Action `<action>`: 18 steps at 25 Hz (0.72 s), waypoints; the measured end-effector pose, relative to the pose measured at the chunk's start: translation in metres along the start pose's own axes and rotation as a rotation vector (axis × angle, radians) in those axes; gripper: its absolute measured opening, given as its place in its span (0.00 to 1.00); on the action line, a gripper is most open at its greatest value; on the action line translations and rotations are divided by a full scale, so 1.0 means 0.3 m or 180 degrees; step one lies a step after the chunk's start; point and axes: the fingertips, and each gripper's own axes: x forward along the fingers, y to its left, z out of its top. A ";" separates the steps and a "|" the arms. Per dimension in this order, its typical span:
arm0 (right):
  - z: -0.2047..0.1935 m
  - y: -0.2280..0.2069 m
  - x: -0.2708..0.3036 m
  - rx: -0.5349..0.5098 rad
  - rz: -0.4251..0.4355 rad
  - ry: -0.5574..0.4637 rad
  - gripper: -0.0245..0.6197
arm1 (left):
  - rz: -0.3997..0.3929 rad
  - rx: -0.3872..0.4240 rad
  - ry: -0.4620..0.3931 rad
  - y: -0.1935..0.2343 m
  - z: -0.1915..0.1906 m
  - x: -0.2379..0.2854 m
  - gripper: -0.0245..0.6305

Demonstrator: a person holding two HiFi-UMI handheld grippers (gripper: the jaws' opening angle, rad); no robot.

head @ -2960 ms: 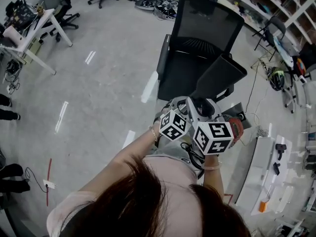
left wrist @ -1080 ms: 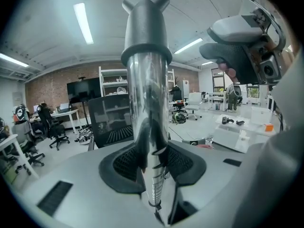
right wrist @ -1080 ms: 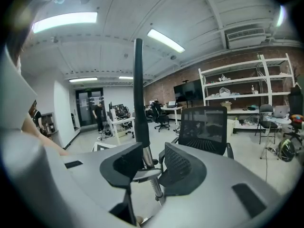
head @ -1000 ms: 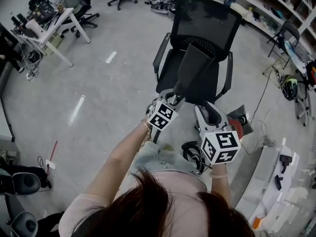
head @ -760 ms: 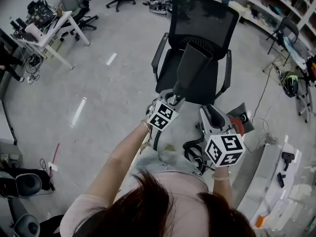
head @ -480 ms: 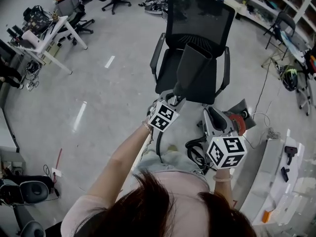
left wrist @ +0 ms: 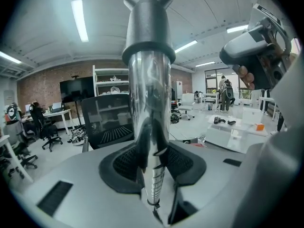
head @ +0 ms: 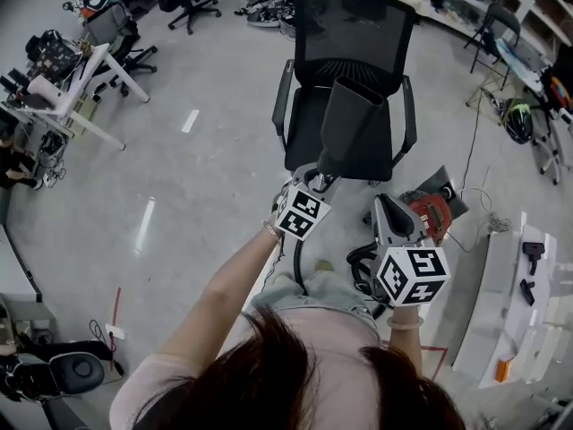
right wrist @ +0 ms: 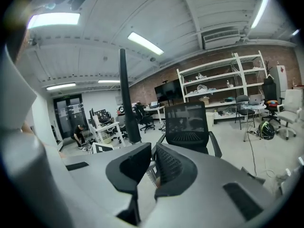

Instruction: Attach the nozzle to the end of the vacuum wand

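Nozzle (head: 354, 124), dark and flared, sits on the upper end of the shiny wand (left wrist: 151, 127). Its collar rings the tube, and the pair stands upright above the seat of a black office chair (head: 354, 25). The left claw (head: 312, 179) is clenched on the wand below the collar, with a pad on either side of the metal. That grip keeps the tube steady and leaves the joint above it free to be worked. From these views the nozzle looks seated, though I cannot tell whether it has locked home (the collar hides the joint itself). The right claw (right wrist: 153, 164) hangs lower and off to the right, well apart from the nozzle. Its jaws have just been closing and stand almost together, with a thin slit between them and nothing gripped. I judge it idle at this moment, and as the free claw it would be the one to press or twist the nozzle tight. A reddish vacuum body (head: 430, 215) lies on the floor (head: 206, 177) just beyond that claw.
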 end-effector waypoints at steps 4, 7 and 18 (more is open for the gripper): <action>0.001 0.047 -0.001 0.0030 -0.0129 -0.0032 0.12 | -0.0069 -0.0008 -0.0016 0.024 -0.004 -0.032 0.27; -0.003 0.079 -0.007 0.0035 -0.0227 -0.0050 0.12 | -0.0088 -0.0026 -0.0027 0.040 -0.013 -0.062 0.27; -0.002 0.177 -0.038 0.0016 -0.0520 -0.0176 0.12 | -0.0193 -0.0111 -0.0131 0.049 -0.032 -0.133 0.27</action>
